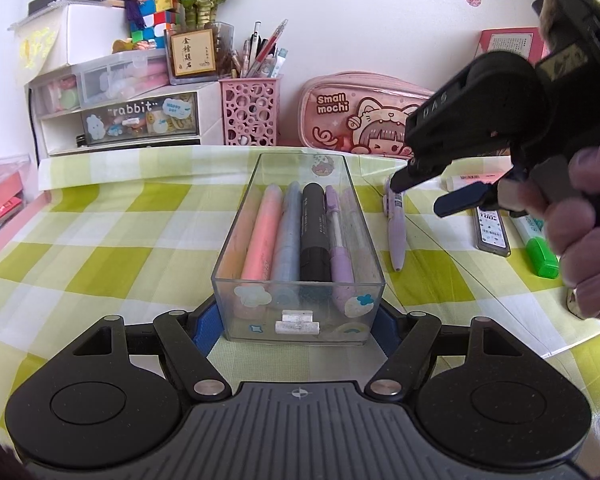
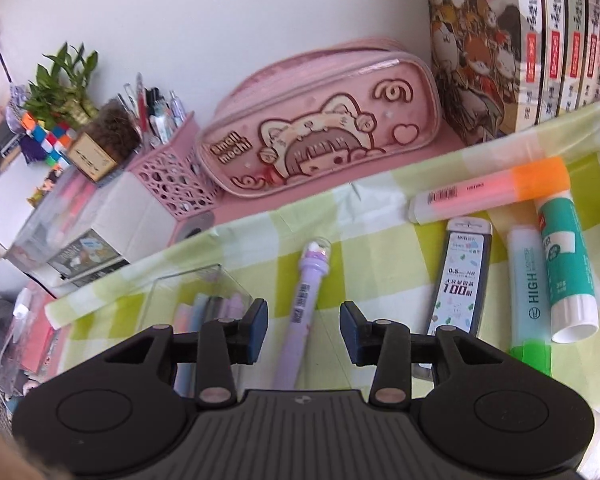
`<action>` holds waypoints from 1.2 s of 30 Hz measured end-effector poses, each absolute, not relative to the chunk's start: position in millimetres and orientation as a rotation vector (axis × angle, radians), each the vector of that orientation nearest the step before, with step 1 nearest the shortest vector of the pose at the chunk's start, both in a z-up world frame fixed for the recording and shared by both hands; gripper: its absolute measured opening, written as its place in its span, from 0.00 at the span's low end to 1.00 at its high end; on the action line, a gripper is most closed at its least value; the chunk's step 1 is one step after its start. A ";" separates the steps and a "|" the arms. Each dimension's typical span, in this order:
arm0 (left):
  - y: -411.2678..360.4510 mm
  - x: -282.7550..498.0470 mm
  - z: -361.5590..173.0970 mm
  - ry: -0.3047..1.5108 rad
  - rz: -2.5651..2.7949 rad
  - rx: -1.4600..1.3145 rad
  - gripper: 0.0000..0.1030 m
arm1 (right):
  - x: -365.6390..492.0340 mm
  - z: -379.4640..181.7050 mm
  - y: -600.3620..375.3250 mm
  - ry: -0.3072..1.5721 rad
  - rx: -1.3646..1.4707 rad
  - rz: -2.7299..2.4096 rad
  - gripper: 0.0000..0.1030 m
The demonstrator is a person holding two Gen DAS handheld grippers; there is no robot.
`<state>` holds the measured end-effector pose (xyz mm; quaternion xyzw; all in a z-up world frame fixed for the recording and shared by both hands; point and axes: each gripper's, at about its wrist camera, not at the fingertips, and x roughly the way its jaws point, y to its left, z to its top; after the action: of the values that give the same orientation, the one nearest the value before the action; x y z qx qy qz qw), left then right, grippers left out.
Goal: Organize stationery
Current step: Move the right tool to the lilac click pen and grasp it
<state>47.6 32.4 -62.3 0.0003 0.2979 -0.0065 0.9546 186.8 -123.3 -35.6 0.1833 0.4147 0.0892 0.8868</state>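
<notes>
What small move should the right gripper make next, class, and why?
Probably lower the right gripper and shut it on the purple pen. Its jaws stand open astride the pen, which lies loose on the checked cloth, while the left gripper steadies the clear tray that already holds similar pens.

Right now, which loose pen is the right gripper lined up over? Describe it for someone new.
Start at the clear plastic box that the left gripper clamps. Just beside it on the checked cloth lies a lilac pen, between the right gripper's open pads. Only it has a domed cartoon topper.
</notes>
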 end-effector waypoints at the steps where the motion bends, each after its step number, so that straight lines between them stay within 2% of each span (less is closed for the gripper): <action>1: 32.4 47.6 -62.3 0.605 -0.013 0.001 0.71 | 187.5 -38.1 -122.0 0.865 0.370 0.184 0.42; 11: 32.9 47.8 -62.4 0.605 -0.014 -0.001 0.71 | 184.3 -44.7 -106.8 0.827 0.235 0.212 0.42; 16: 33.2 47.7 -62.6 0.604 -0.014 -0.004 0.71 | 182.7 -45.9 -105.6 0.814 0.204 0.234 0.36; 22: 32.6 47.3 -62.9 0.604 -0.014 -0.005 0.71 | 182.0 -46.9 -109.8 0.810 0.245 0.292 0.18; 34: 31.7 46.8 -62.9 0.602 -0.012 -0.011 0.71 | 168.2 -58.7 -154.8 0.856 0.493 0.385 0.16; 36: 31.8 46.4 -63.0 0.599 -0.012 -0.013 0.71 | 161.5 -60.8 -164.2 0.853 0.532 0.400 0.13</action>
<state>46.4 31.8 -63.0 -0.0063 0.2952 -0.0057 0.9554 161.5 -164.2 -60.8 0.2532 0.4060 0.1904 0.8572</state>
